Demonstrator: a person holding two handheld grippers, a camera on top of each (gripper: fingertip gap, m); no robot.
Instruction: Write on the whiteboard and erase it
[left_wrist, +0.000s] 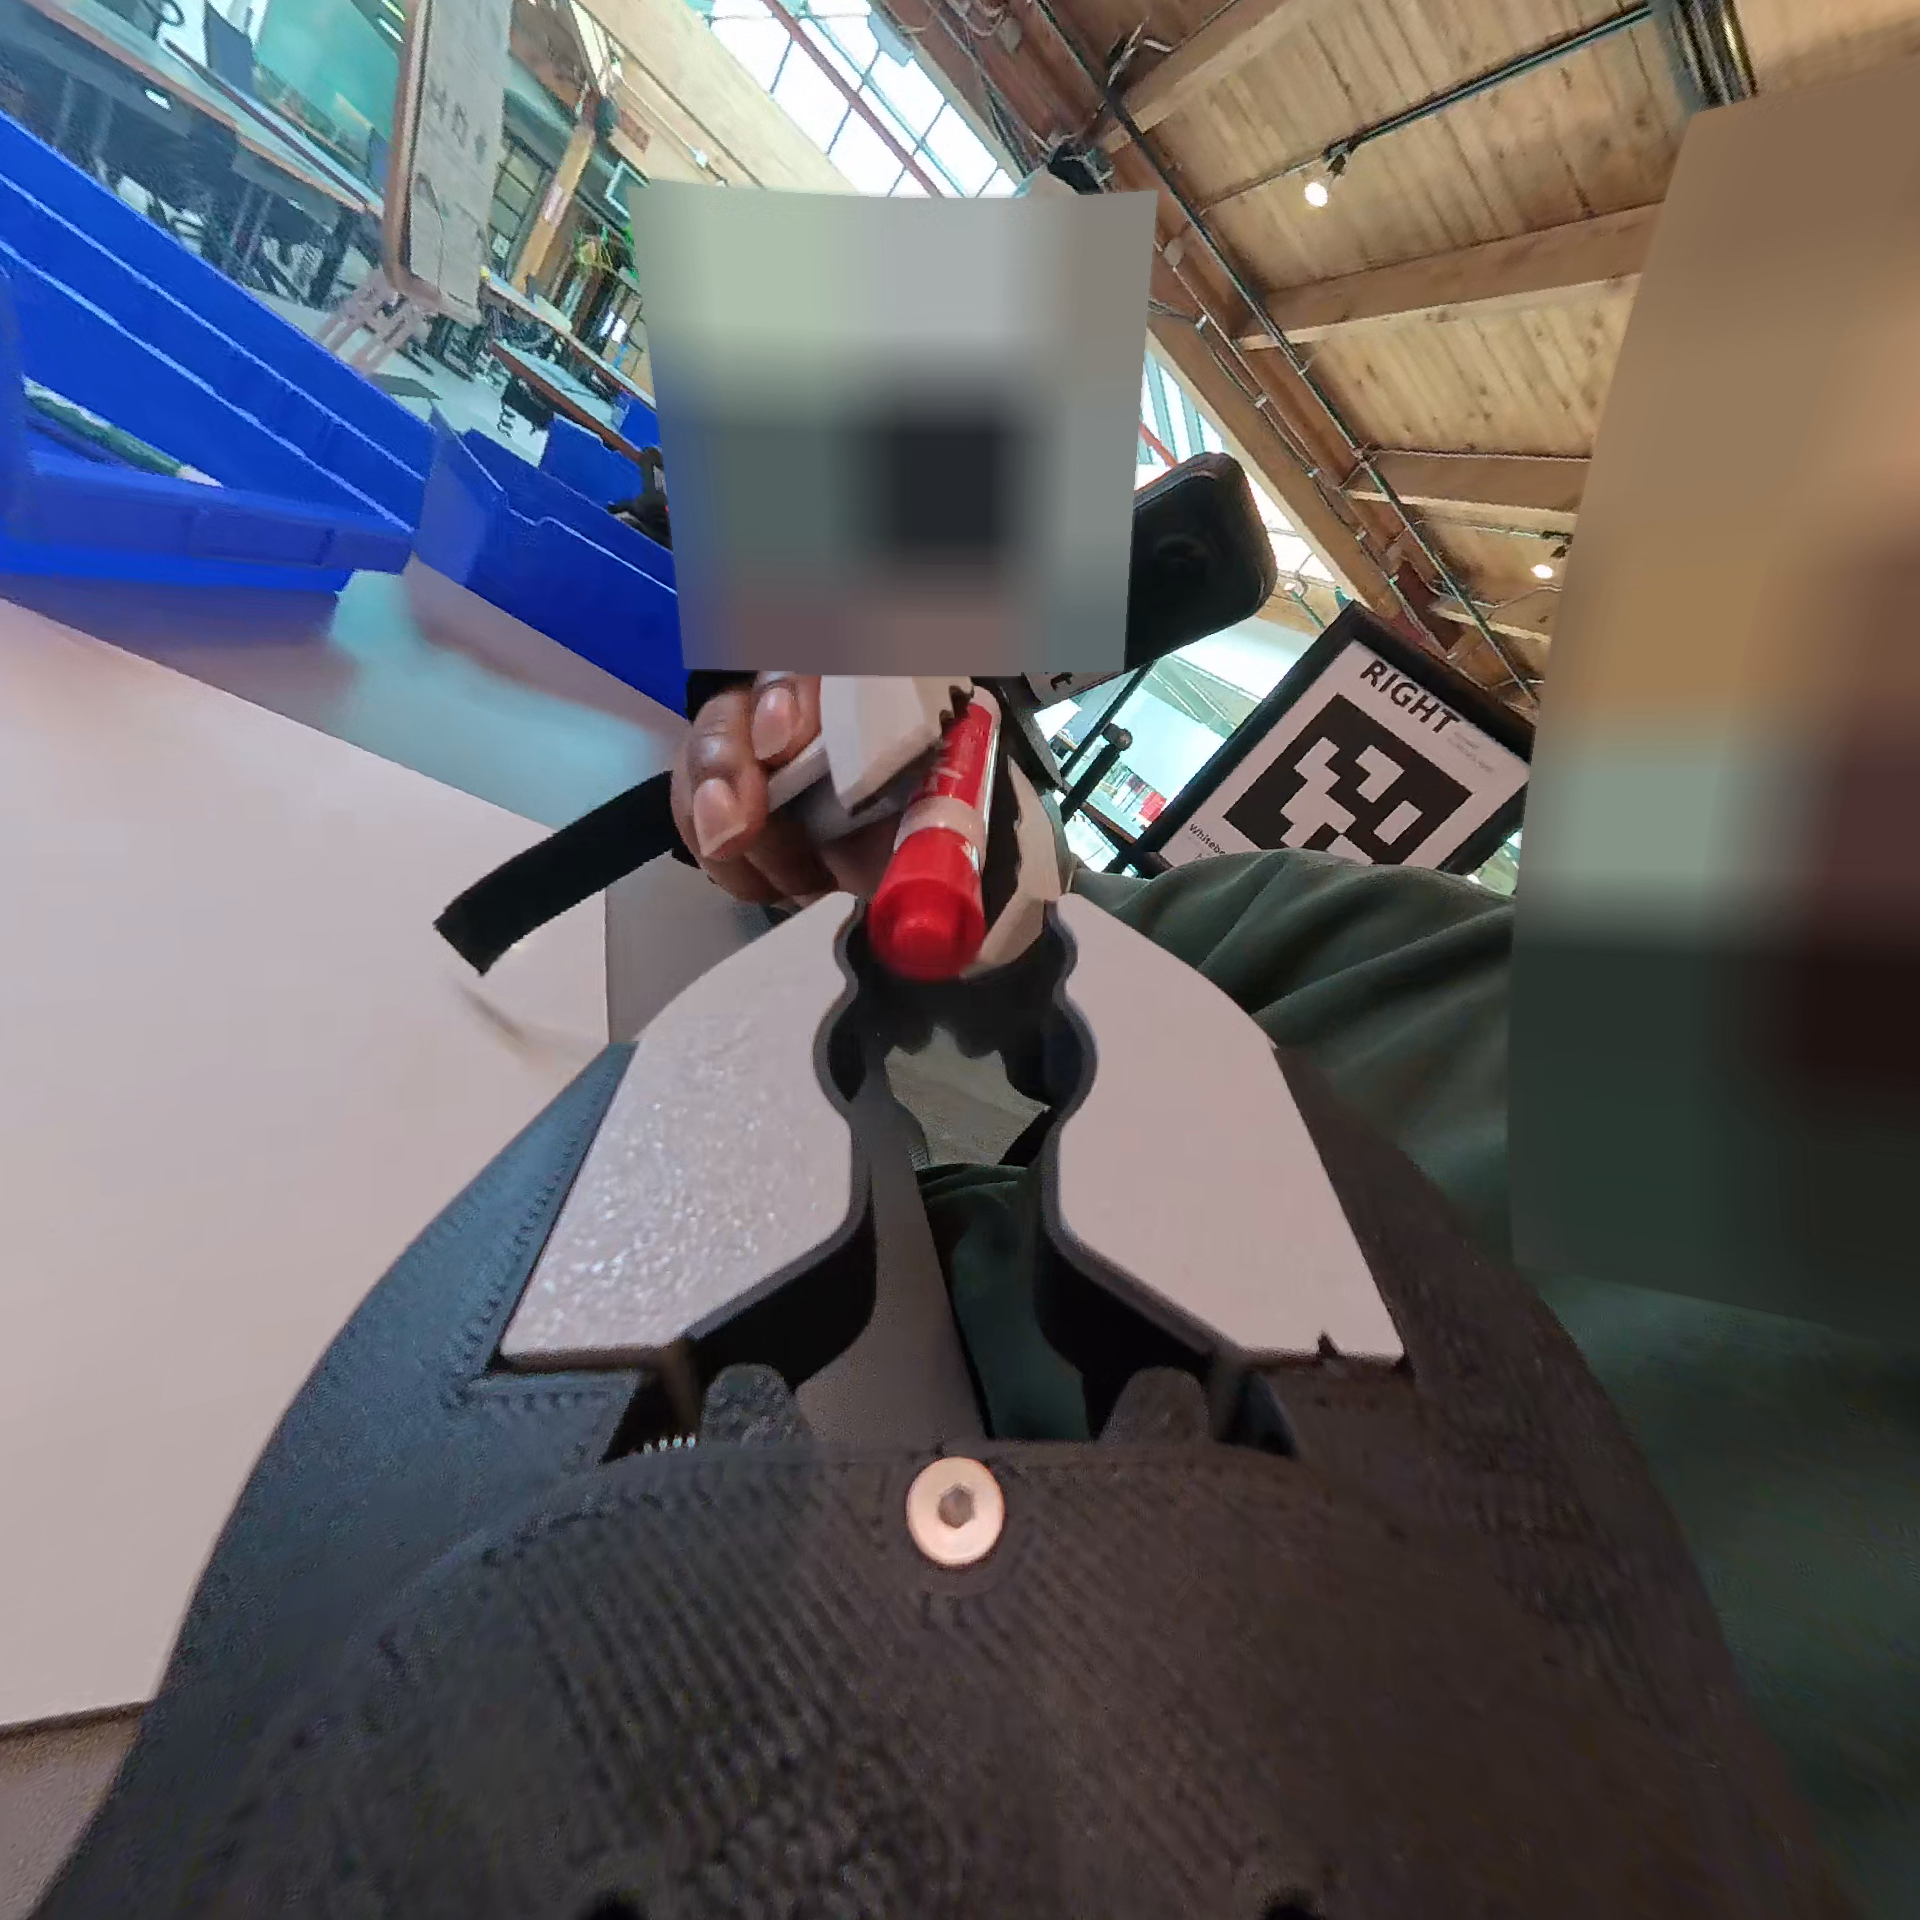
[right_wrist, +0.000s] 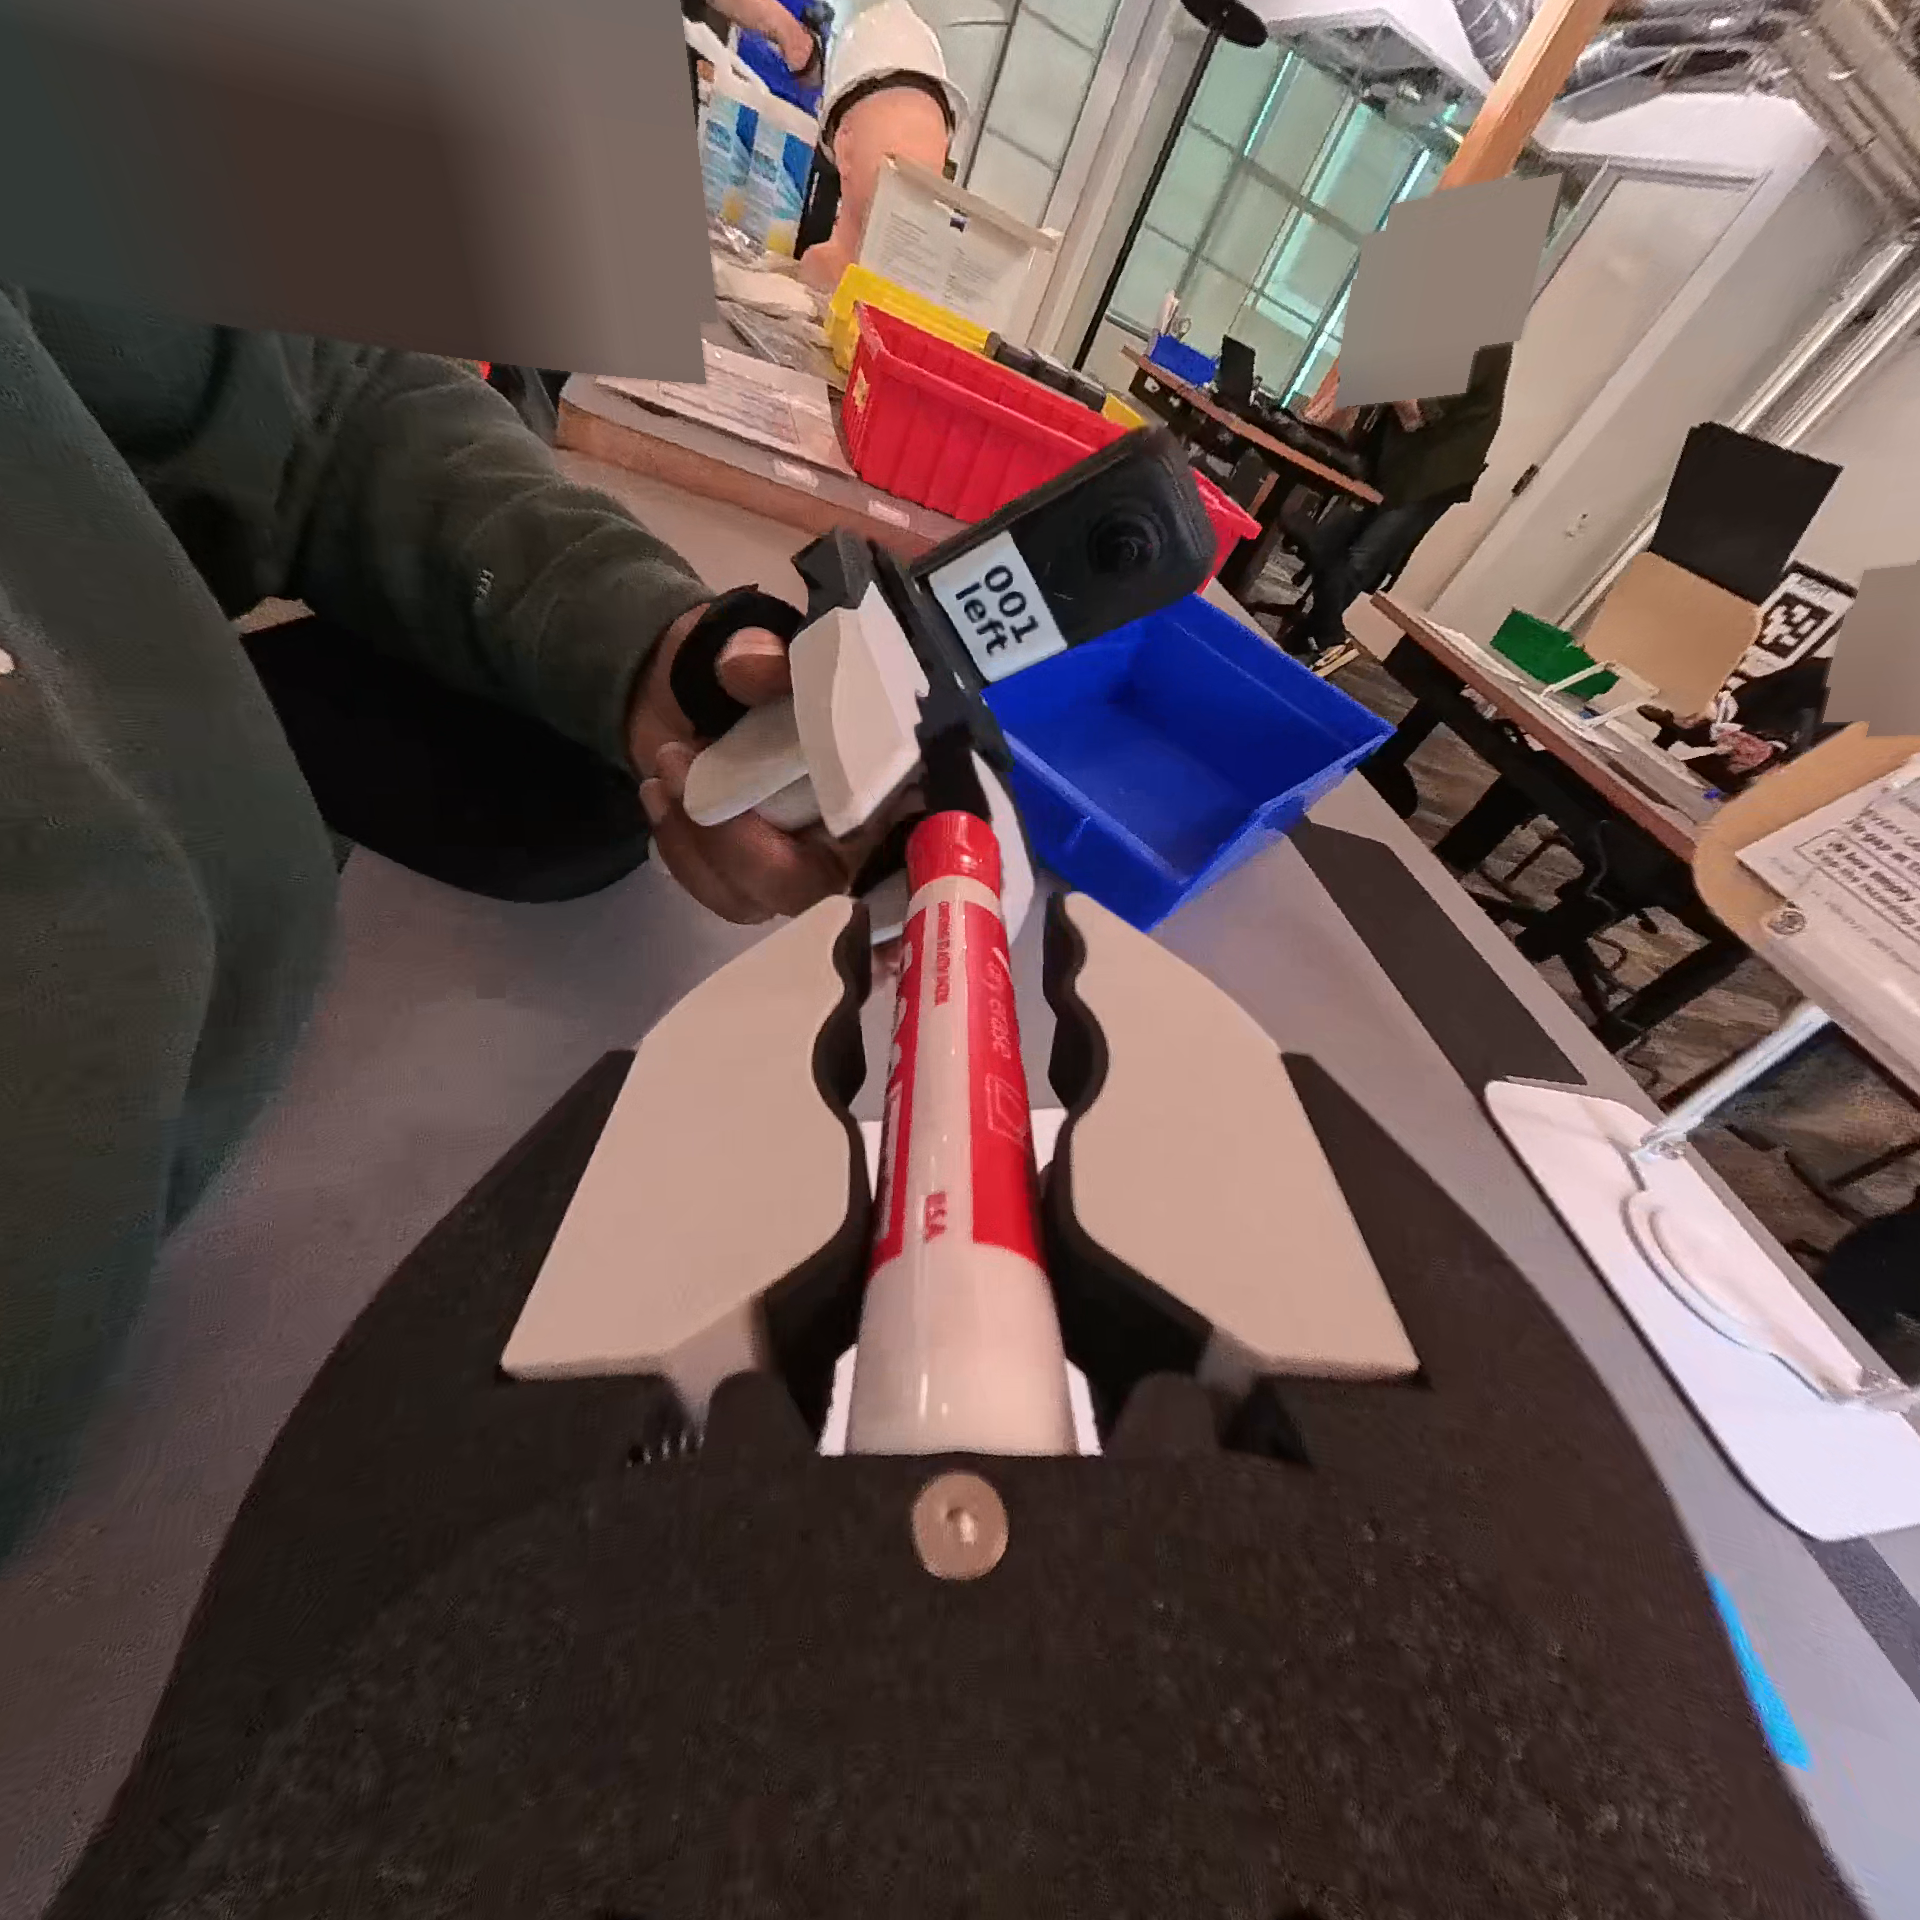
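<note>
A red-and-white marker (right_wrist: 956, 1195) lies lengthwise between the pads of my right gripper (right_wrist: 951, 925), which is shut on its barrel. Its red cap (right_wrist: 951, 862) sticks out past the fingertips. In the left wrist view the cap (left_wrist: 925, 914) points at me and reaches the fingertips of my left gripper (left_wrist: 956, 935). The left jaws stand wider than the cap and do not press on it. The right gripper (left_wrist: 935, 790) shows behind it, held by a hand (left_wrist: 727, 800). The left gripper (right_wrist: 940, 810) shows in the right wrist view, with the cap's end between its fingers.
A blue bin (right_wrist: 1143, 873) sits just beyond the grippers, with a red bin (right_wrist: 956, 447) farther back. A white flat board (right_wrist: 1558, 1164) with a clear stand lies at the right. The person's green sleeve (right_wrist: 416, 540) fills the left. Blue bins (left_wrist: 208, 416) and a framed tag (left_wrist: 1351, 779) show in the left wrist view. Only a small space, under 4 cm, lies between the two pairs of fingers.
</note>
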